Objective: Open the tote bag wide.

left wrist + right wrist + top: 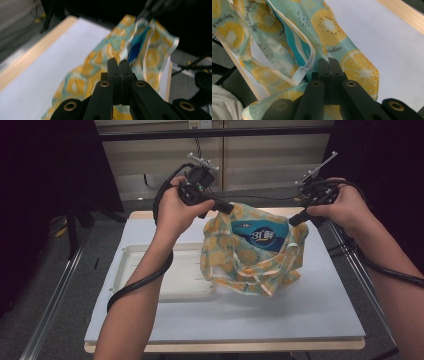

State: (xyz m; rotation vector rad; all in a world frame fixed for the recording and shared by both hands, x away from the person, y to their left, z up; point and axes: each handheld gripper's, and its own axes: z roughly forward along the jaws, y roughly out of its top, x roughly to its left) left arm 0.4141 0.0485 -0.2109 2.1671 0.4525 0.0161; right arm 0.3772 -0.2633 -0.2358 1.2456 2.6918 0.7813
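A light-green fabric bag (250, 262) printed with yellow lemon slices hangs open above the table. A blue package (262, 236) with white lettering sits inside it. My left gripper (227, 209) is shut on the bag's left rim, and my right gripper (296, 219) is shut on the right rim. In the left gripper view the jaws (118, 63) are pressed together on the bag's cloth (97, 67), with the blue package (136, 47) beyond. The right gripper view has the jaws (328, 62) pinched on the bag's printed cloth (329, 27) beside a loose handle strap (305, 67).
A shallow white tray (150, 280) lies on the white table top (310, 310), left of the bag. The table's wooden edge (225, 346) runs along the front. Metal rails flank both sides, and black cables trail from both grippers.
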